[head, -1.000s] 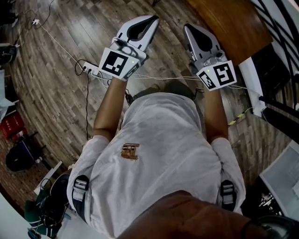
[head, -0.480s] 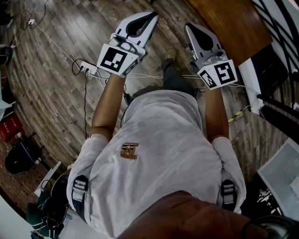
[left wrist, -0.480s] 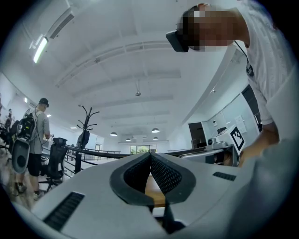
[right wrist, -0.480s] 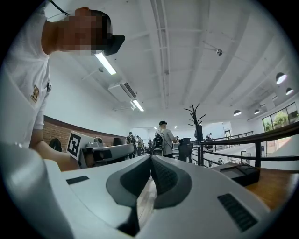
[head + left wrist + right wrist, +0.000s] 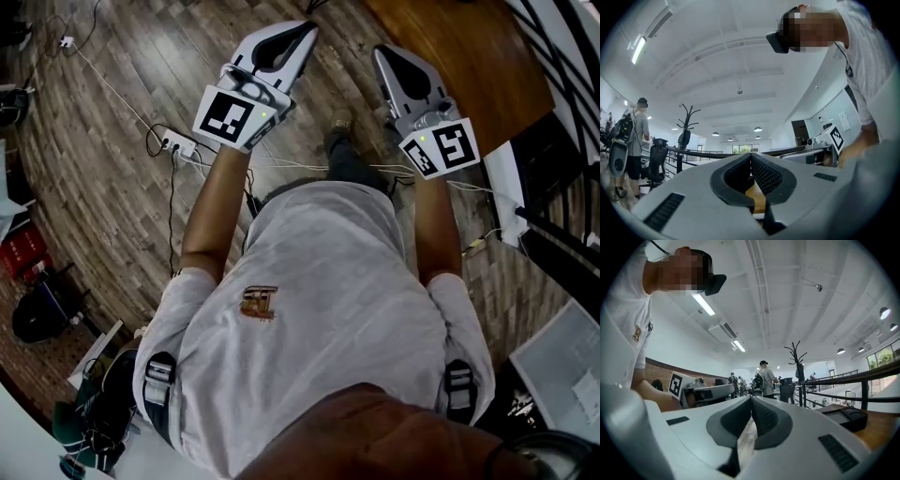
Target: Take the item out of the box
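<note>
Head view: the person stands on a plank floor (image 5: 94, 187) and holds both tools out in front at chest height. The left gripper (image 5: 307, 30) is clenched, its tips meeting in a point, and its marker cube (image 5: 230, 117) sits at the wrist. The right gripper (image 5: 380, 52) is clenched too, with its own marker cube (image 5: 441, 147) behind it. Both tips hang over bare floor, the right one just beside the curved edge of a brown wooden table (image 5: 469, 47). A white power strip (image 5: 178, 142) with trailing cables lies on the floor under the left forearm.

Left gripper view: the two dark ribbed pads (image 5: 764, 176) press together with nothing between them. The gripper points out across a hall with a coat stand (image 5: 686, 124) and a standing person with a backpack (image 5: 635, 136).

Right gripper view: the jaws are shut tip to tip and empty. A dark flat device (image 5: 846, 416) lies on the table to the right, and a railing (image 5: 862, 380) runs behind it.

No view shows where the box or its item is.
</note>
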